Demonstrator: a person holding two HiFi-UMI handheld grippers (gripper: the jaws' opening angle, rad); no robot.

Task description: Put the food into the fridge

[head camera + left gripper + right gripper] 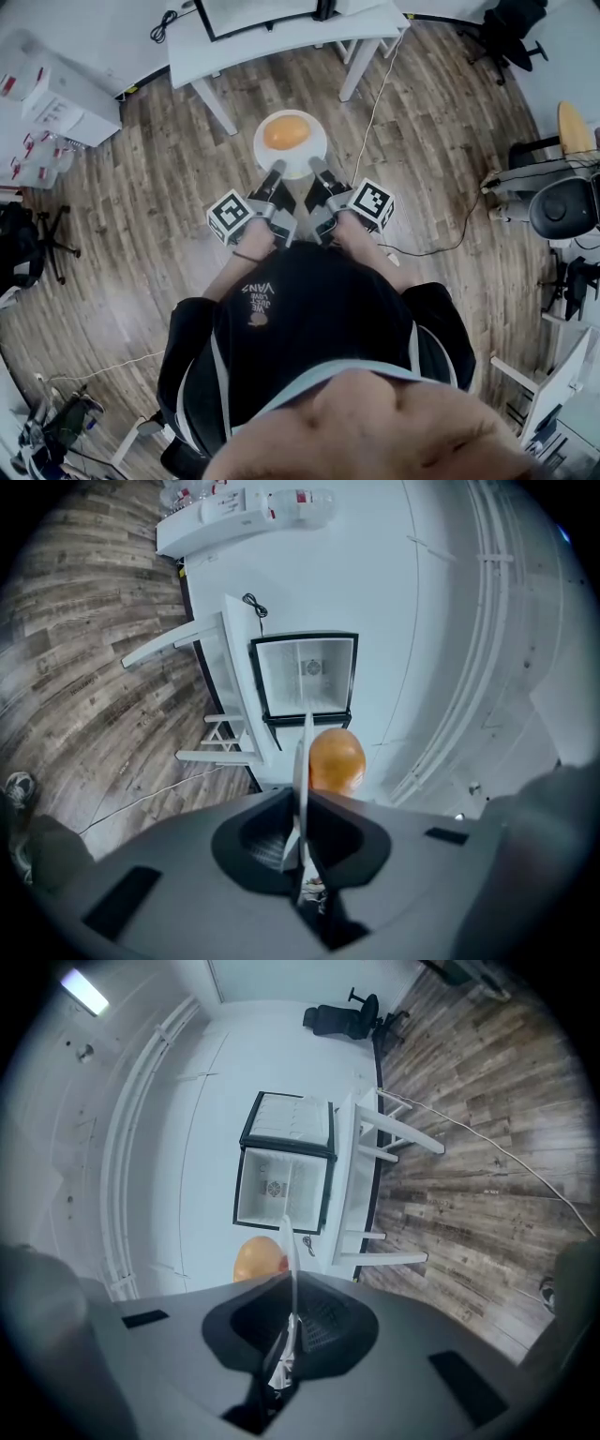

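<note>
The orange food (286,131) rides a plate (298,165) pinched at its rim by the left claw (277,169) and the right claw (316,165) together — well short of the open fridge (307,675), which faces them dead ahead.

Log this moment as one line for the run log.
left gripper: shut on plate | right gripper: shut on plate | orange food: on plate | fridge: open, ahead
</note>
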